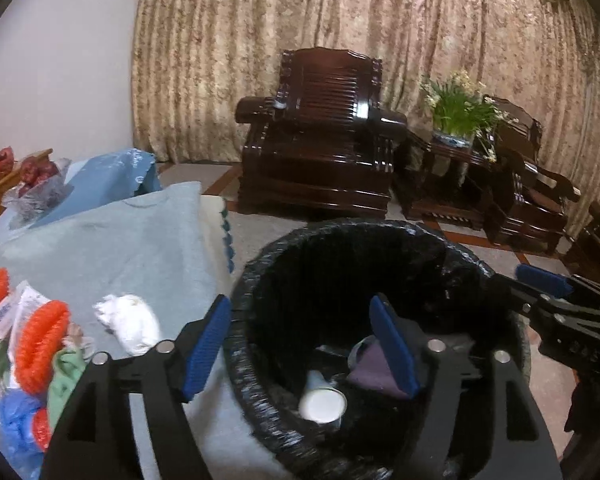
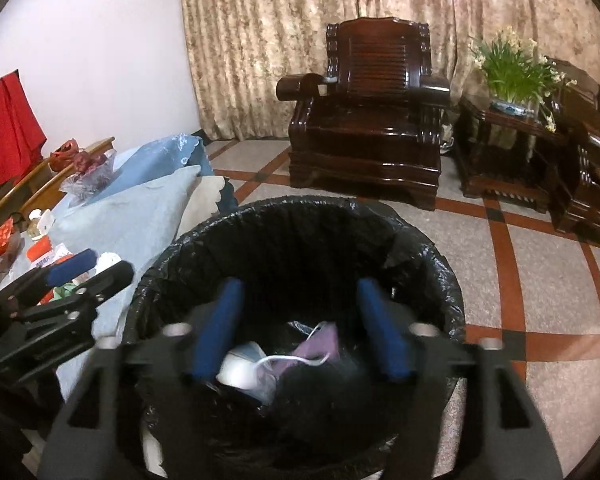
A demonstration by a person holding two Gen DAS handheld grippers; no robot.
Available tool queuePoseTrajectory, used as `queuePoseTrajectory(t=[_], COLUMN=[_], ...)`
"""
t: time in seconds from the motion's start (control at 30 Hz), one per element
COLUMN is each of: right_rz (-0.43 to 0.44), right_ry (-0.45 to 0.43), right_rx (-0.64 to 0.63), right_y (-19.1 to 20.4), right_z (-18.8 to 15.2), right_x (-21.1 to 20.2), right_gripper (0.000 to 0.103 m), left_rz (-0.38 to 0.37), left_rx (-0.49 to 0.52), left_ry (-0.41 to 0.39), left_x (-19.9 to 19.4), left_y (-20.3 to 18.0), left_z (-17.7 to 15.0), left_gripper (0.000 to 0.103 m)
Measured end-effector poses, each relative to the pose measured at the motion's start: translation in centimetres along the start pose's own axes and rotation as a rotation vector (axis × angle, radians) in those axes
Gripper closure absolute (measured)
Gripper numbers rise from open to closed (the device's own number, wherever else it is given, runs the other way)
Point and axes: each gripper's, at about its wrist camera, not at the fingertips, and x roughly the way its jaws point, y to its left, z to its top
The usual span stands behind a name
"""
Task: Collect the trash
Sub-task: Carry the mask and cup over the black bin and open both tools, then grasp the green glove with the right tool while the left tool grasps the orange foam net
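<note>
Both sets of jaws spread, nothing between | left gripper [image 1: 300, 344] at bin [image 1: 252, 276] rim, nearer | crumpled tissue [image 1: 128, 322] lies to its left, near table [image 1: 140, 240] edge | right gripper [image 2: 300, 332] over bin

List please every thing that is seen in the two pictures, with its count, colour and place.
bin: one, black liner, on the floor beside the table
cup: one, white, lying inside the bin
mask: one, purple with white strap, inside the bin
tissue: one, white, crumpled on the table
cloth: one, light blue, covering the table
net wraps: several, orange, table's near left part
armchair: one in full, dark wood, before the curtain
plant: one, green with pale flowers, on a dark side table
curtain: one, beige, back wall
left gripper: one, black with blue pads, open, at the bin's left rim
right gripper: one, same colours, open, empty, over the bin
</note>
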Motion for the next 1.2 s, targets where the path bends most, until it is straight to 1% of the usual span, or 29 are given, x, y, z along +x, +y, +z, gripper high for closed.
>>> queuePoseTrajectory(t=[0.07, 0.2, 0.27, 0.37, 0.47, 0.57, 0.7, 0.8, 0.97, 1.03, 1.07, 1.17, 1.2], right_rz=[0.008, 0.056, 0.098, 0.161, 0.227, 0.288, 0.37, 0.409, 0.432, 0.431, 0.435, 0.442, 0.446], right_ry=[-0.032, -0.051, -0.056, -0.057, -0.059, -0.055, -0.037, -0.026, 0.009, 0.031, 0.042, 0.081, 0.091], right_rx=[-0.002, -0.03, -0.039, -0.045, -0.074, -0.114, -0.163, -0.202, -0.248, -0.269, -0.275, -0.287, -0.292], right_y=[0.9, 3.1, 4.6, 6.8, 9.9, 13.3, 17.8, 20.9, 24.4, 25.5, 25.9, 26.7, 27.1], right_z=[0.1, 0.8, 0.9, 1.1, 1.1, 1.1, 1.0, 0.8, 0.3, -0.1, -0.3, -1.1, -1.4], right_x=[-0.4, -0.5, -0.5, -0.3, -0.2, 0.1, 1.1, 2.3, 4.3, 5.2, 5.6, 6.8, 7.2], right_gripper=[0.014, 0.008, 0.008, 0.008, 0.008, 0.008, 0.008, 0.008, 0.009, 0.014, 0.02, 0.023, 0.025], left_rz=[0.024, 0.099, 0.13, 0.201, 0.263, 0.331, 0.385, 0.415, 0.434, 0.436, 0.439, 0.442, 0.444], left_rx=[-0.009, -0.014, -0.019, -0.026, -0.045, -0.061, -0.095, -0.12, -0.146, -0.158, -0.165, -0.183, -0.189], left_ry=[-0.015, -0.053, -0.067, -0.087, -0.095, -0.096, -0.095, -0.092, -0.08, -0.072, -0.068, -0.06, -0.057], left_x=[-0.9, -3.4, -4.7, -7.2, -9.0, -10.5, -11.5, -11.9, -12.5, -12.6, -12.7, -12.8, -12.8], left_y=[0.9, 3.3, 4.5, 7.2, 9.5, 11.9, 14.6, 16.4, 18.3, 19.0, 19.4, 20.1, 20.4], left_z=[-0.1, -0.6, -1.0, -2.1, -3.5, -4.4, -5.2, -5.7, -6.8, -7.3, -7.6, -8.0, -8.1], left_gripper=[0.022, 0.017, 0.015, 0.015, 0.015, 0.015, 0.015, 0.015, 0.015, 0.015, 0.015, 0.015, 0.015])
